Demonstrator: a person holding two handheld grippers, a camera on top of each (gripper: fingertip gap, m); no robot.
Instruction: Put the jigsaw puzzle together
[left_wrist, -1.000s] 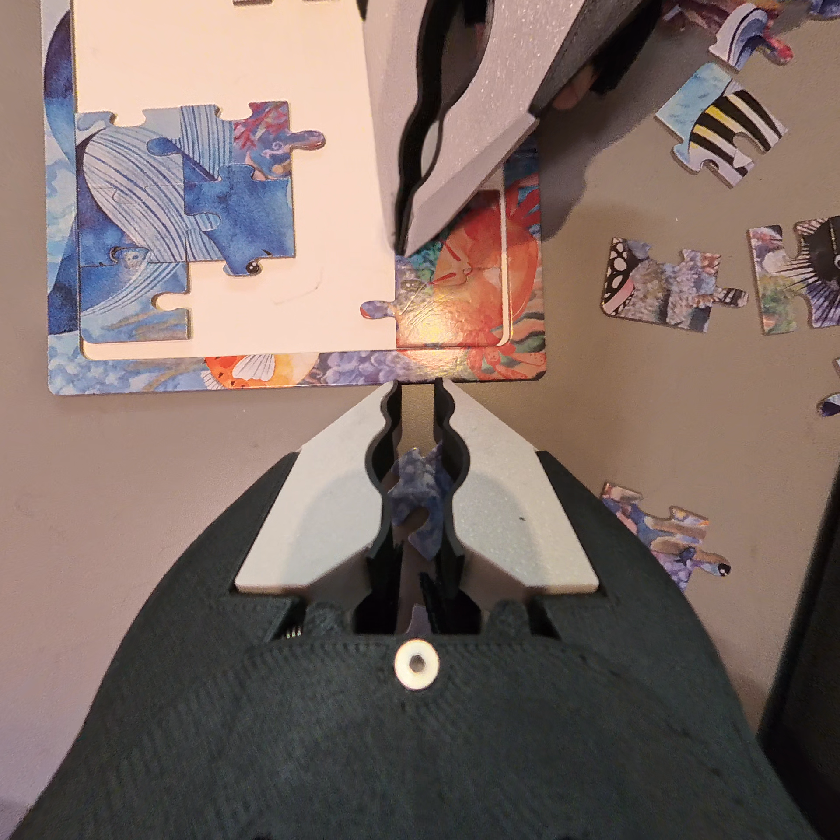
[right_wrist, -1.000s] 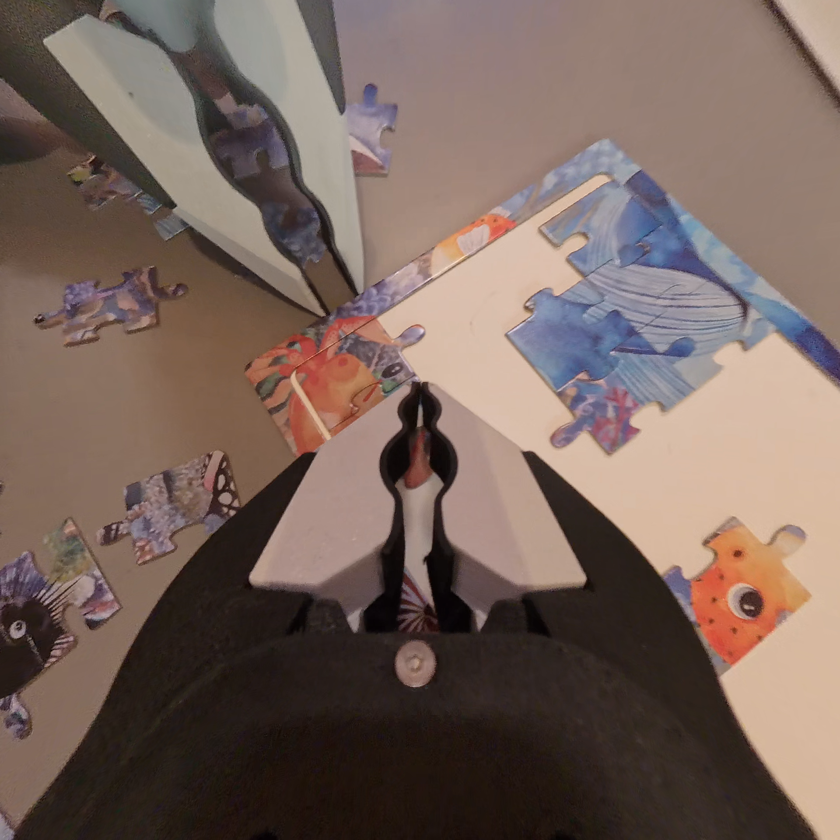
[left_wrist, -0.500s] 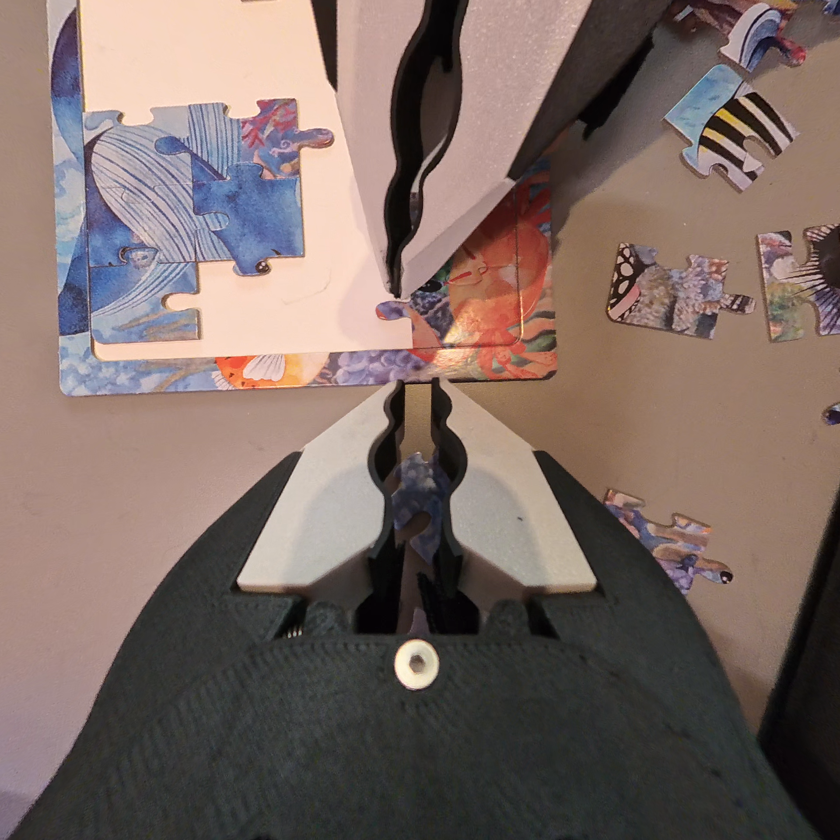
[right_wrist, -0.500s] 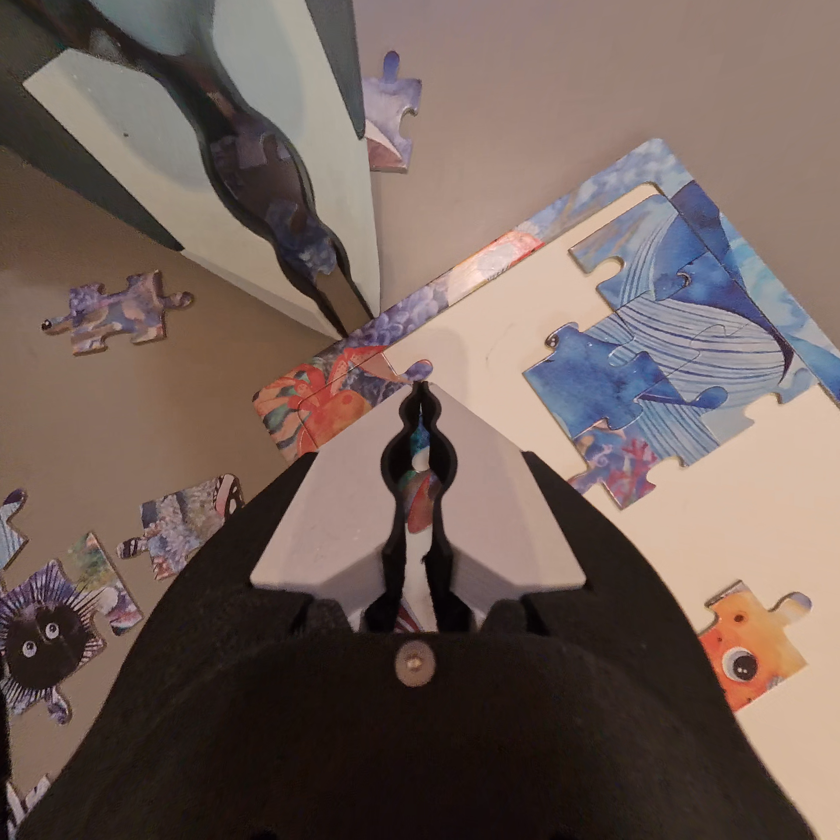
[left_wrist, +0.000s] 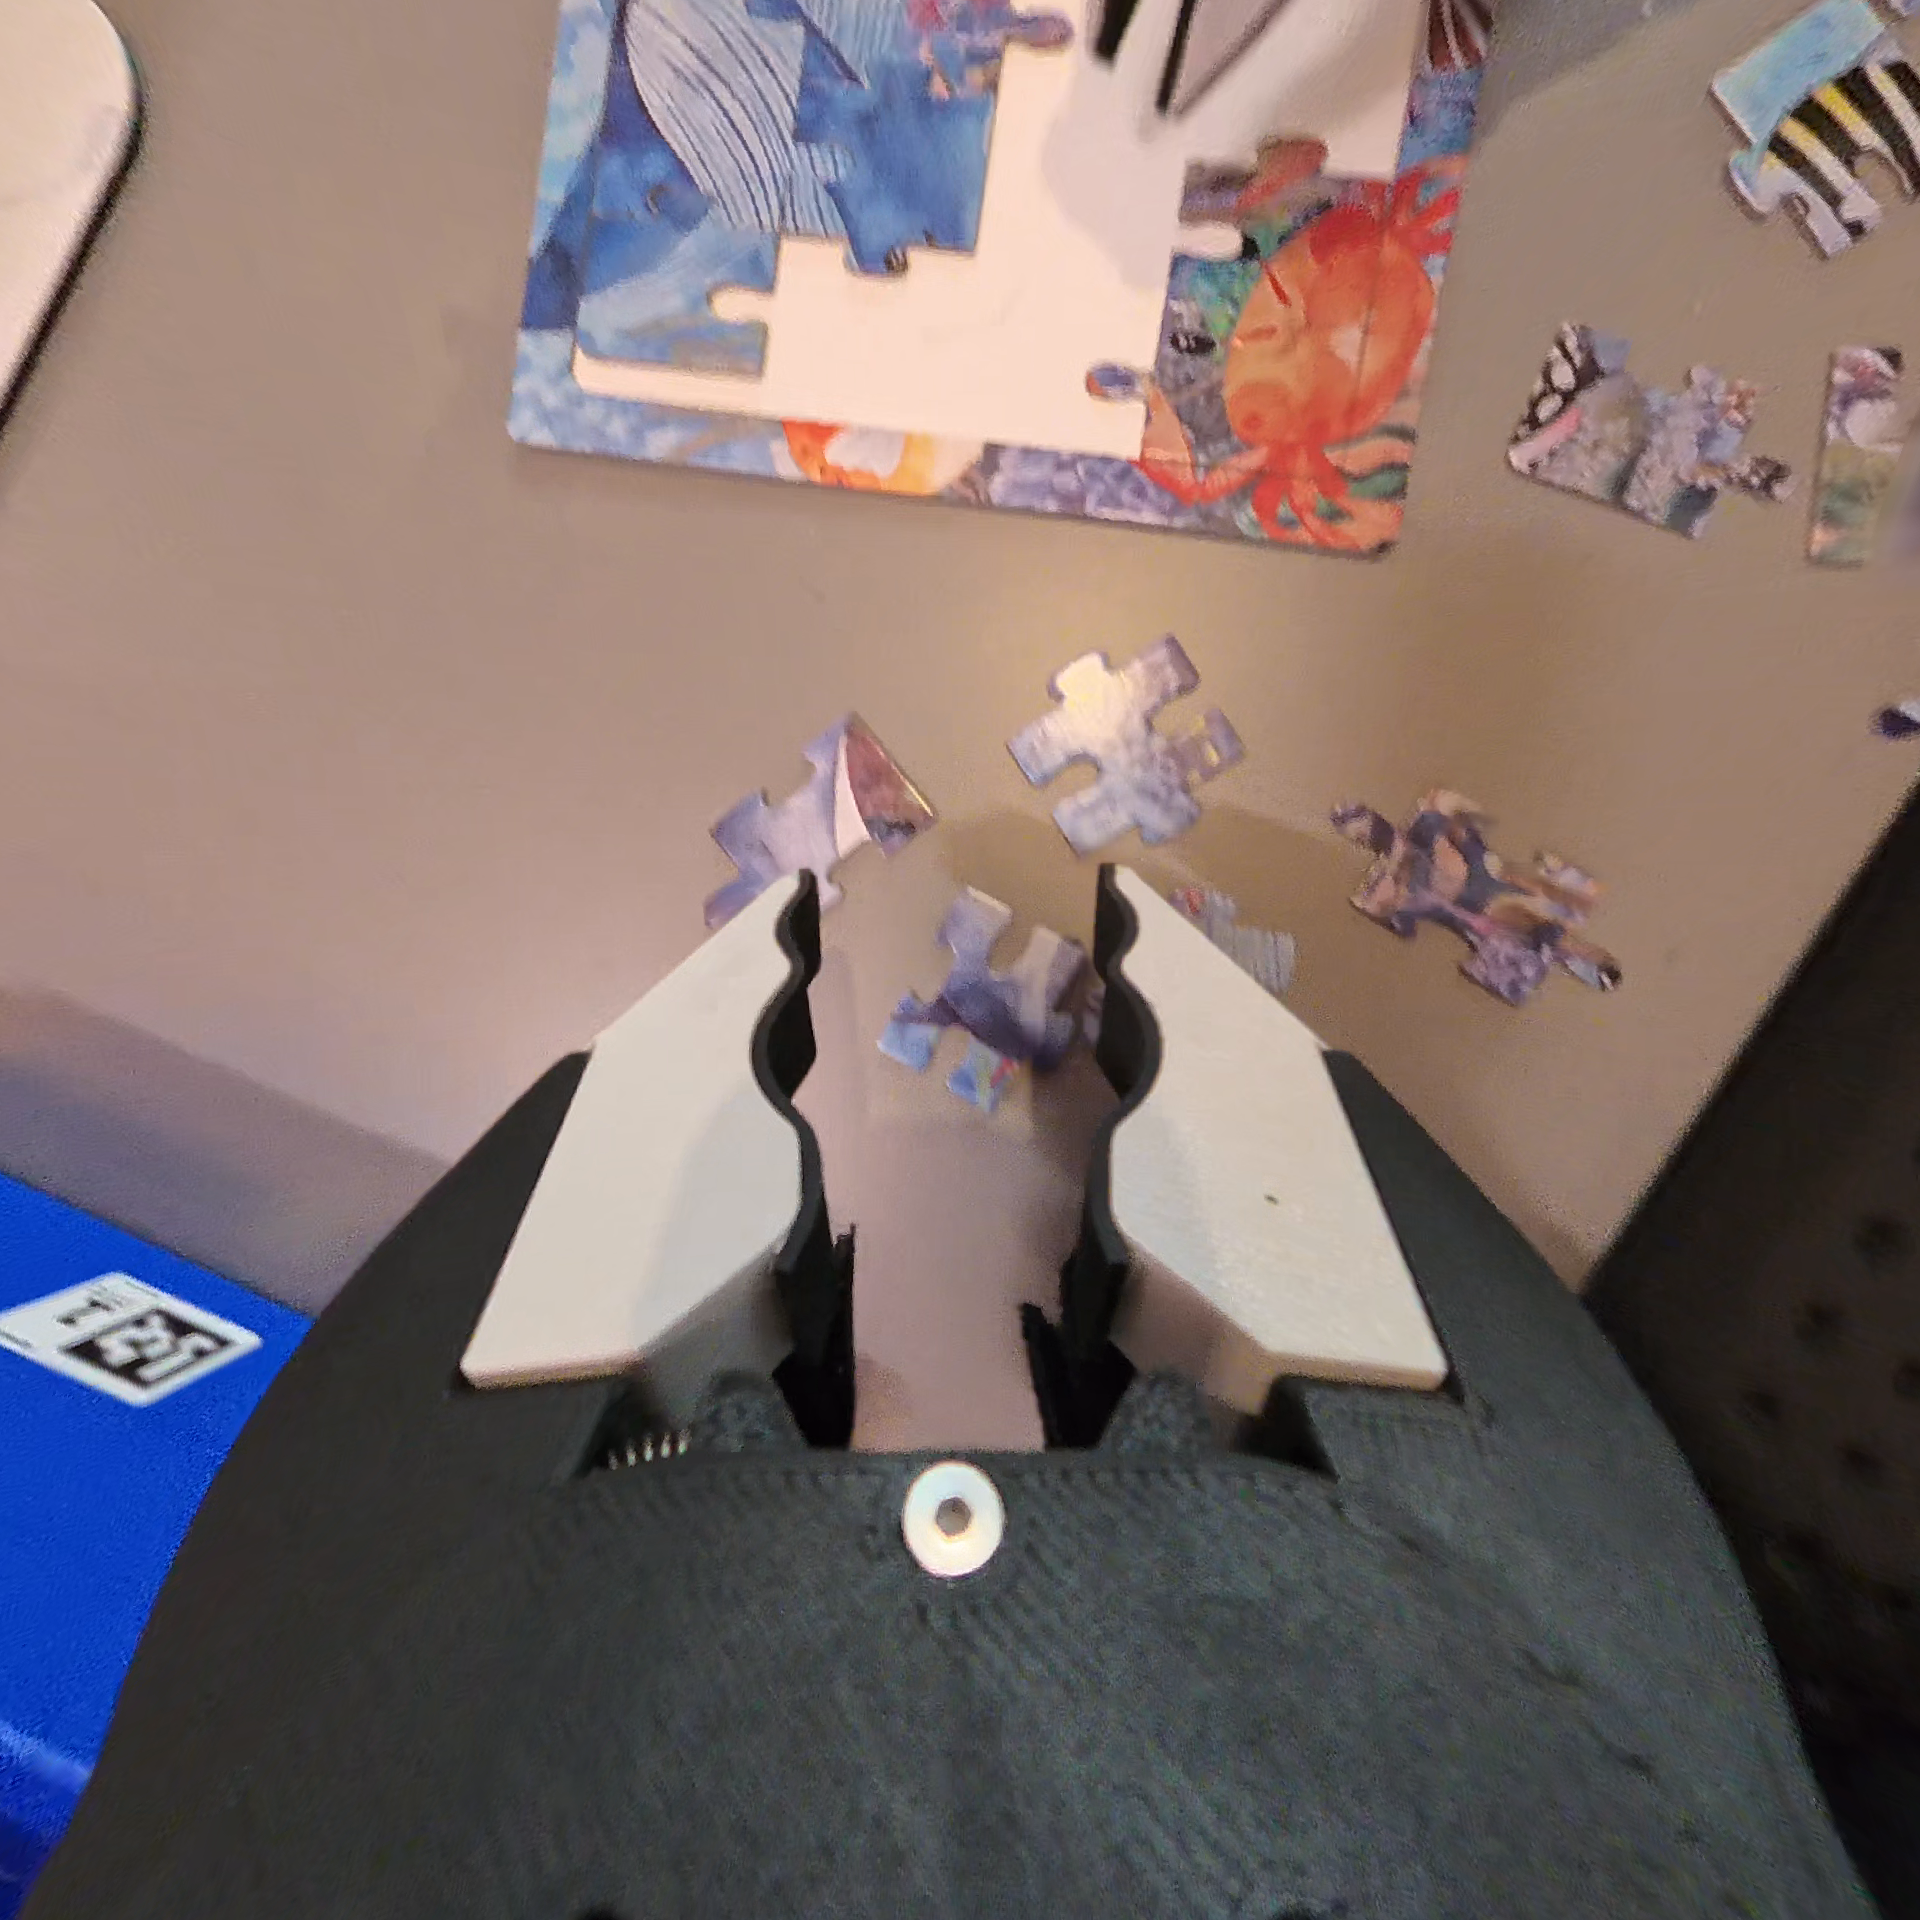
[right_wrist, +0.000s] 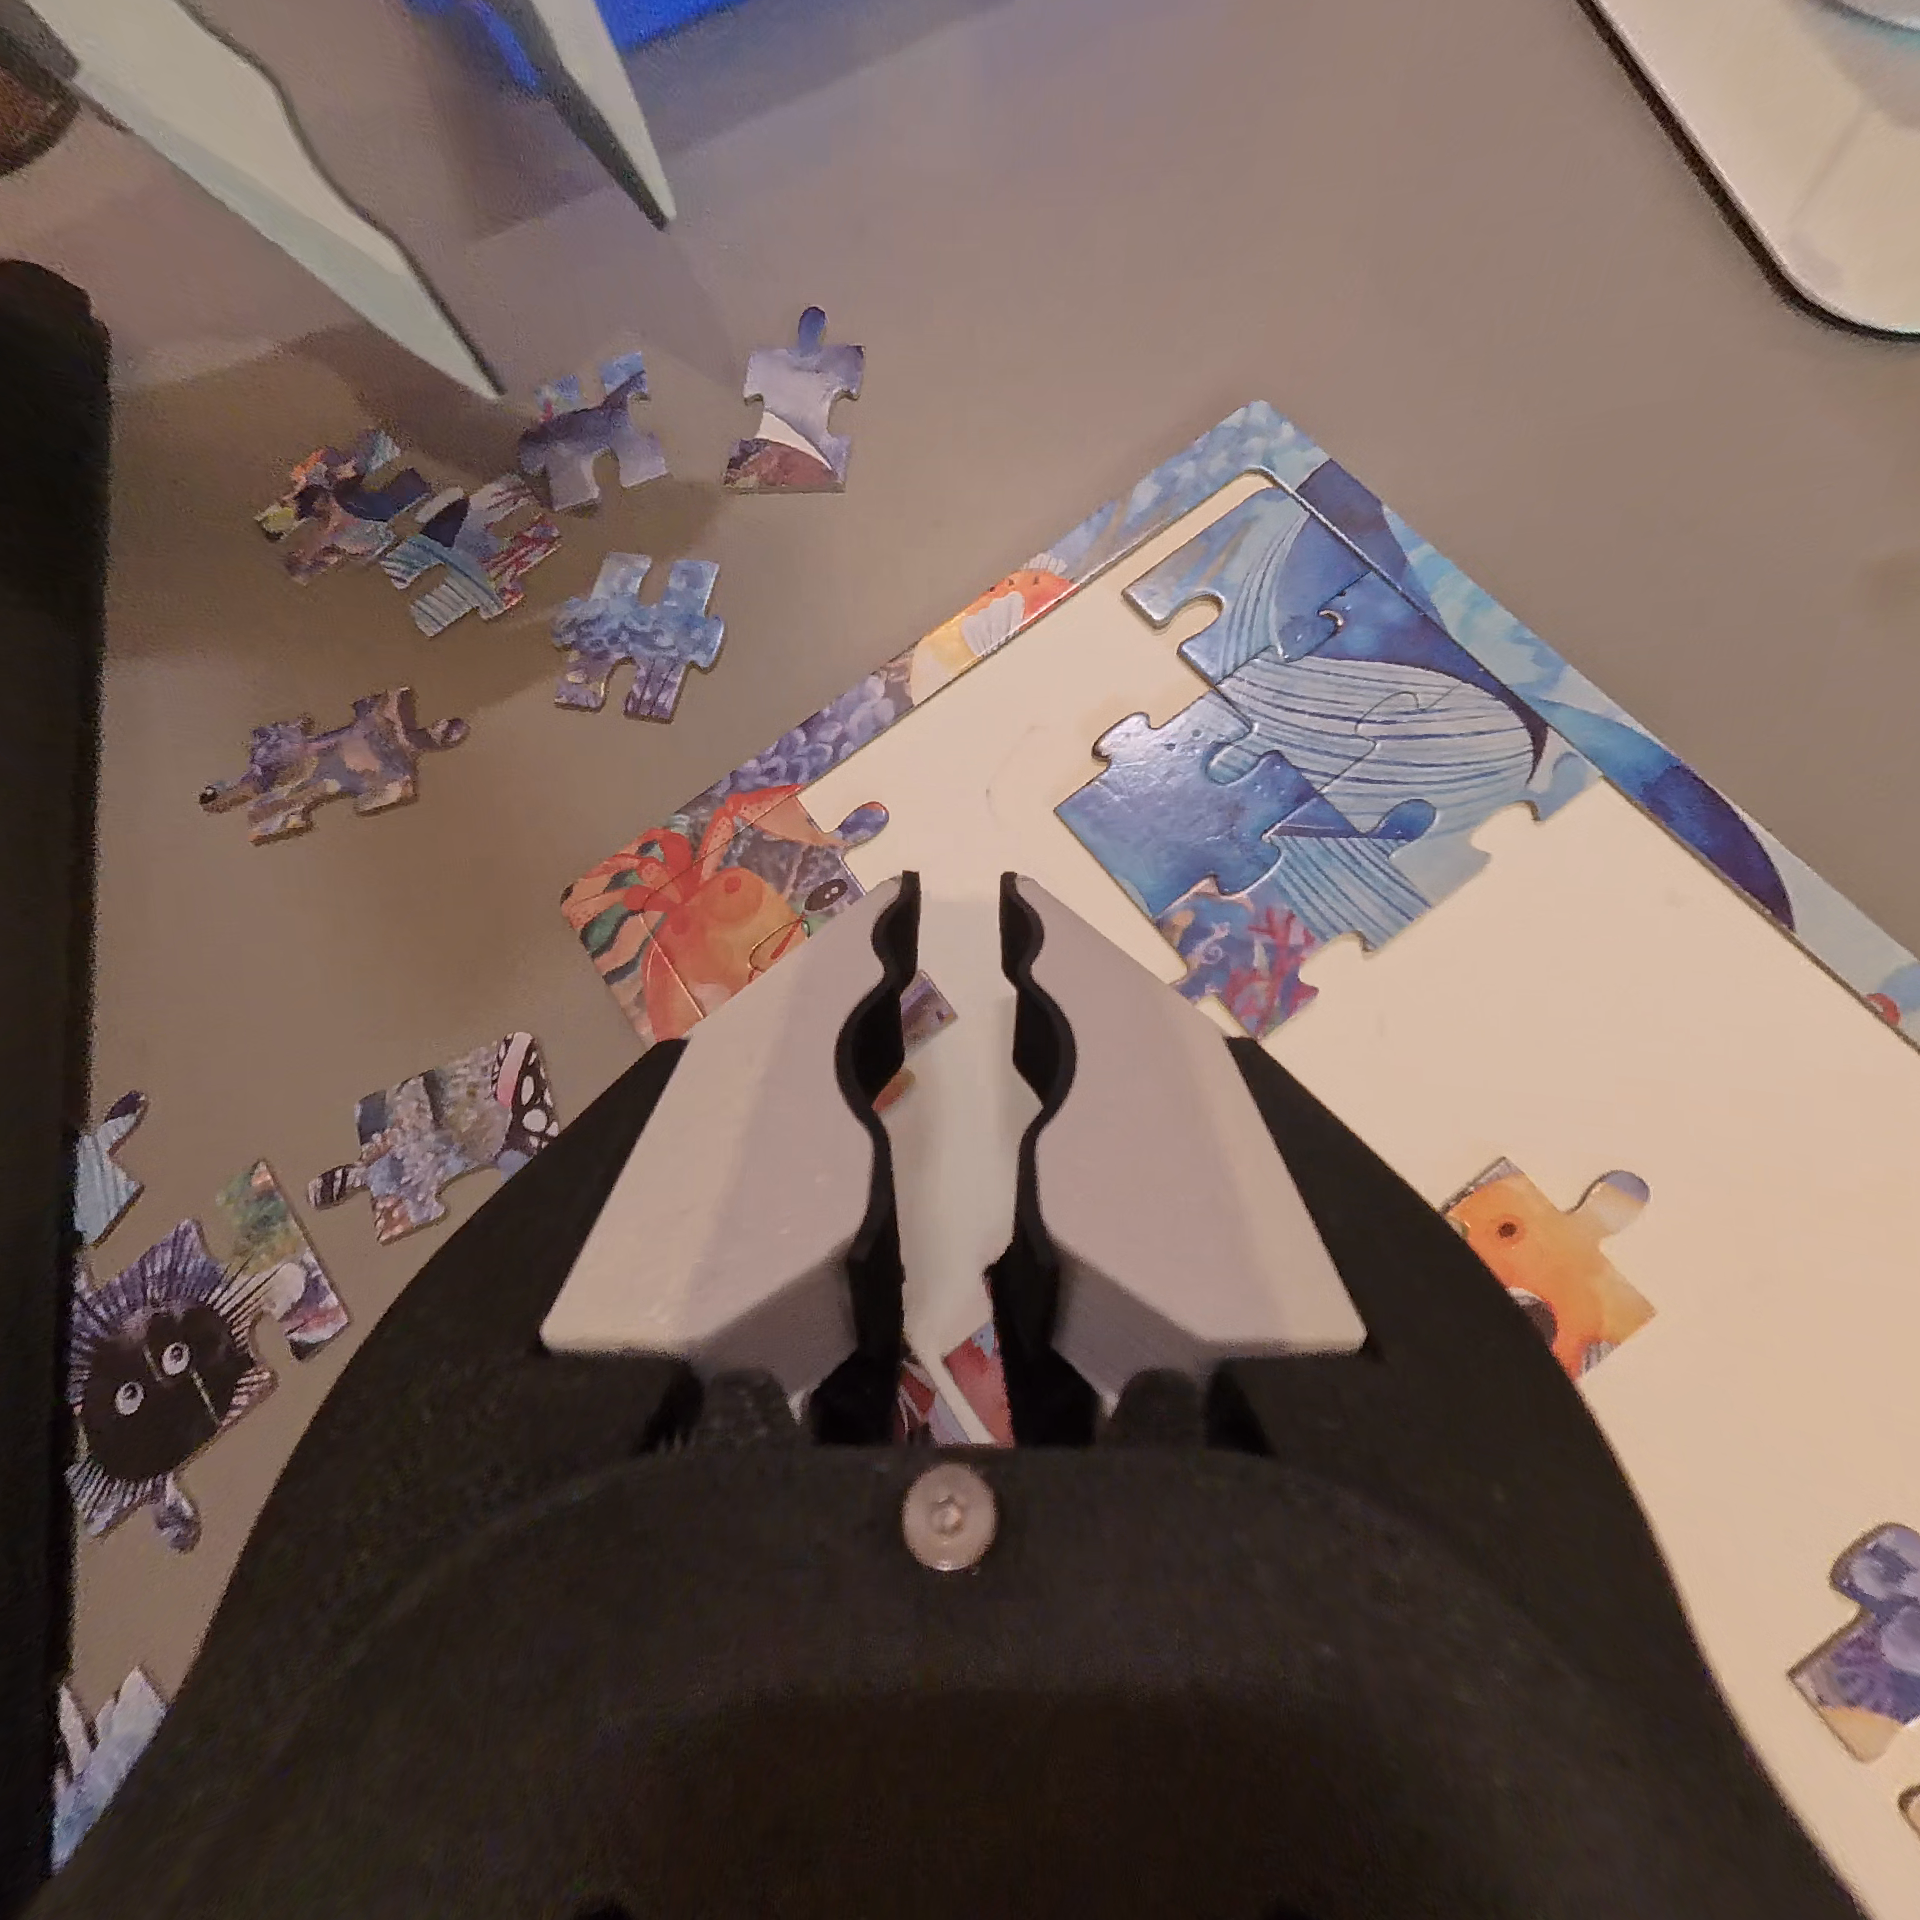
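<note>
The jigsaw puzzle board (right_wrist: 1621, 1049), a flat cream tray with a printed sea-life border, lies on the grey-brown tabletop (right_wrist: 1039, 312). Within its recess sit a joined blue whale section (right_wrist: 1340, 748) at the far corner, an orange crab section (right_wrist: 707, 914) at the corner nearest the loose pieces, a single orange fish piece (right_wrist: 1548, 1268), and a purple piece (right_wrist: 1870, 1652) at the frame edge; the remaining recess is bare cream.

Compared with half a second earlier, the left gripper (left_wrist: 951, 883) has drawn back from the board edge and its jaws, then clamped on a blue-purple piece, now stand wide apart. That blue-purple puzzle piece (left_wrist: 987, 997) lies on the tabletop between the fingers, held by neither. The right gripper (right_wrist: 961, 883), formerly closed over the crab corner, is now parted with nothing between its tips, and the crab section sits flush in the board.

On the side of the board nearest the left gripper, loose pieces lie scattered: a blue-white piece (left_wrist: 821, 810), a pale blue piece (left_wrist: 1127, 753) and a dark purple piece (left_wrist: 1475, 904). A striped yellow-black piece (left_wrist: 1818, 125) lies off the board's crab-side edge. A blue box (left_wrist: 94, 1455) bearing a white label sits well apart from the board, beside the left gripper.
</note>
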